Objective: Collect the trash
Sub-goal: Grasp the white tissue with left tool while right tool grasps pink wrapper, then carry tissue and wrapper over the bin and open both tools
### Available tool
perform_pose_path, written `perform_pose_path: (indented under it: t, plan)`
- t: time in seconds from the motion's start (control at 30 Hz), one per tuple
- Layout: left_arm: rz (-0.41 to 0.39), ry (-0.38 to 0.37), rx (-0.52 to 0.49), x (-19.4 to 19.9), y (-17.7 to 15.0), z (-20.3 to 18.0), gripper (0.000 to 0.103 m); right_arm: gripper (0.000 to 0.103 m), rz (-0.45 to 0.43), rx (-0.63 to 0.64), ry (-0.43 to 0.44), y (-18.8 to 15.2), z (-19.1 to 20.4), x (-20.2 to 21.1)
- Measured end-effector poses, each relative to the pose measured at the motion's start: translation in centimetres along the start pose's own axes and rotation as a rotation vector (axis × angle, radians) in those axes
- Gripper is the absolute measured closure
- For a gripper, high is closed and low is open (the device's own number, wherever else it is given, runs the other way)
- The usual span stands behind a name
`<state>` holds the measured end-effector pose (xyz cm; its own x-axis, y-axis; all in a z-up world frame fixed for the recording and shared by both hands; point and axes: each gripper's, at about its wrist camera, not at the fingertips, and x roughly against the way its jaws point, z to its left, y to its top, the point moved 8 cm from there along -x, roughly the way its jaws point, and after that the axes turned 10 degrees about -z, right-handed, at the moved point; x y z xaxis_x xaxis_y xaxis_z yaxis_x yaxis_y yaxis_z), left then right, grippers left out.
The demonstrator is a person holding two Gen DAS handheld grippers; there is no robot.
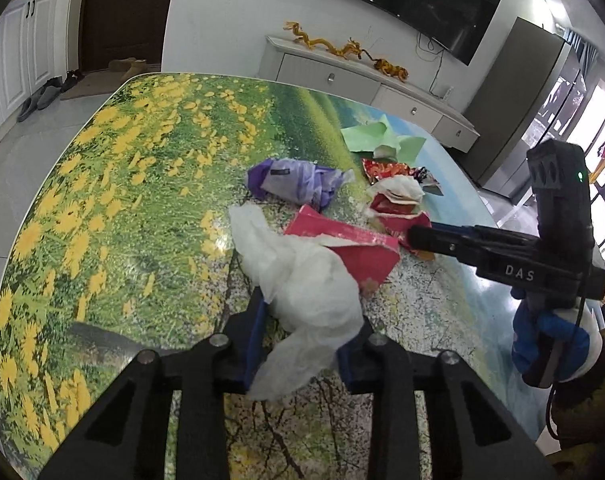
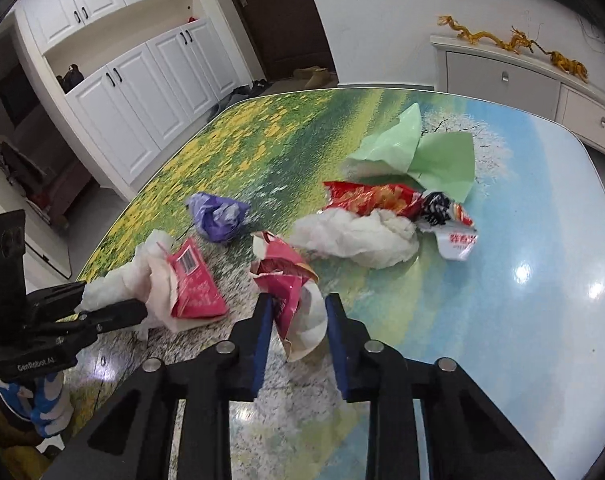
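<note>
while the left gripper (image 1: 302, 332) clamps a crumpled white tissue (image 1: 302, 280) near the table's (image 1: 102, 200) near edge, a pink packet (image 1: 350, 248) lies touching that tissue. right gripper (image 2: 296, 316) is closed on a torn red-and-white wrapper (image 2: 290, 296). purple bag (image 2: 218, 216), white wad (image 2: 366, 236), snack bag (image 2: 374, 198) and green paper (image 2: 422, 152) lie mid-table.

1. Table (image 2: 542, 240): glossy, smooth printed top with bright glare spots.
2. Tissue (image 1: 302, 280): thin, matt, crumpled paper.
3. Pink box (image 1: 354, 248): creased card.
4. Purple bag (image 2: 218, 216): thin, crinkled plastic film.
5. Snack wrapper (image 2: 374, 198): shiny foil.
6. Green sheet (image 2: 442, 160): smooth, matt.
7. Left gripper (image 1: 302, 340): matt black plastic, metal pins.
</note>
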<state>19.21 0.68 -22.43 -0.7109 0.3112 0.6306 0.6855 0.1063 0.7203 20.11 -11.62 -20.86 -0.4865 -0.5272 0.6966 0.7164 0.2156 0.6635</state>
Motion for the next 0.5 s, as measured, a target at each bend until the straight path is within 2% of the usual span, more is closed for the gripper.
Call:
perform_pose_path:
  t: [0.23,0.5]
  plan:
    - [-0.026,0.025,0.0,3.6,-1.1,-0.3,0.076,0.093,-0.023,0.002,0.02,-1.5,1.3,3.2]
    - [-0.065,0.041,-0.015,7.4,-1.6,-1.7,0.076,0.095,-0.089,-0.043,0.005,-2.7,1.3,7.8]
